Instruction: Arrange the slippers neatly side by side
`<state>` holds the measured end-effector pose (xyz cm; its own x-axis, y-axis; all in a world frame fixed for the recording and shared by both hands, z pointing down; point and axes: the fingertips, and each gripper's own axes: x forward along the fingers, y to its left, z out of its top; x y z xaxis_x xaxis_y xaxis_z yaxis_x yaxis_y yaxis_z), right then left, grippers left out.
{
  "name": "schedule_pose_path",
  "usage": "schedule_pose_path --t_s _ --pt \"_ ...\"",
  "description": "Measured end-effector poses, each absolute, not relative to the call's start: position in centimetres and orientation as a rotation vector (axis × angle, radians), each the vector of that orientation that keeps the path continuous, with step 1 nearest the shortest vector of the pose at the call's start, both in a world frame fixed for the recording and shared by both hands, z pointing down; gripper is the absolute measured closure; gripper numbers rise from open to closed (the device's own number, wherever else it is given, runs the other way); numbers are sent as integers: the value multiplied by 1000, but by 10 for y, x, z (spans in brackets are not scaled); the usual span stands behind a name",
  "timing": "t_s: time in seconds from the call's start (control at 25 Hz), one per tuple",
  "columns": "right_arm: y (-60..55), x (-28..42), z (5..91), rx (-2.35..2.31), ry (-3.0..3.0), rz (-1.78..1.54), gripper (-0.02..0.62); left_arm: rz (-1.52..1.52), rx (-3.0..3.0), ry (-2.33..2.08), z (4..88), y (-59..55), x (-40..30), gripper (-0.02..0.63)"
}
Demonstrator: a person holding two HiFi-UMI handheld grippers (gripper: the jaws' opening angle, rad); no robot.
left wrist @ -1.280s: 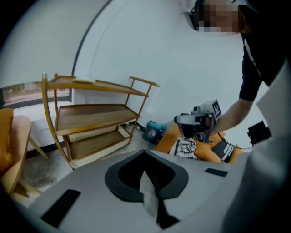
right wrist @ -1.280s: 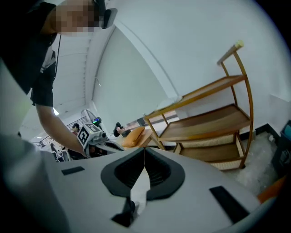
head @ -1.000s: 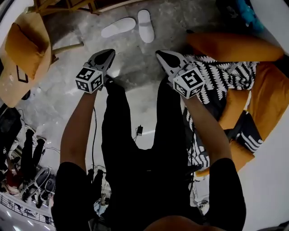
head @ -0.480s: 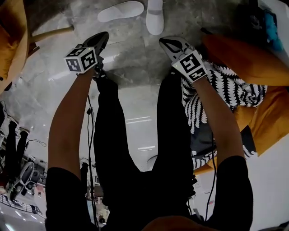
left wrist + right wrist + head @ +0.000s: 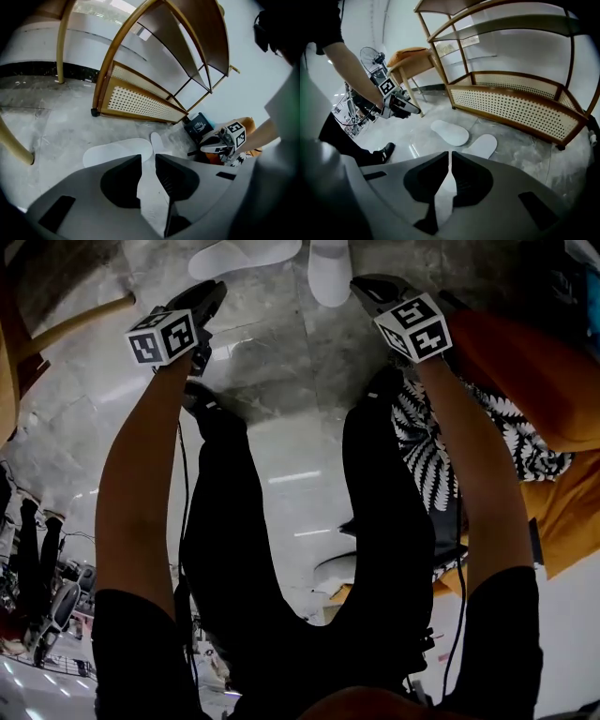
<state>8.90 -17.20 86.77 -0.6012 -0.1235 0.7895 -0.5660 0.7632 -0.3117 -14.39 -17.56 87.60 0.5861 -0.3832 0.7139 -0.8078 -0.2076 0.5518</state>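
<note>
I am aiming my left gripper [image 5: 147,161], jaws just opening on nothing, at the angled slipper [image 5: 117,152]; my right gripper [image 5: 450,159] is riding pressed together, empty.

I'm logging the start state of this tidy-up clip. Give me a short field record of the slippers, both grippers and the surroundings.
slippers: left slipper and right slipper, both white, lying on the grey floor
layout: angled to each other, not parallel
left gripper: open, jaws have just been opening, nothing between them
right gripper: shut, empty
contact: neither gripper touches a slipper
behind slippers: wooden rack with cane panel
task status: slippers not yet side by side
</note>
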Motion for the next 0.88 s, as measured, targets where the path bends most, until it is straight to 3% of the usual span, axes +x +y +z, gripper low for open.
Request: schedule_pose_path --t_s 0.6,0.88 --pt "-189 91 949 349 -2070 481 561 639 1823 -841 963 -215 -109 485" --pt "-205 105 964 404 -2070 479 561 530 1635 -925 997 -224 -107 485"
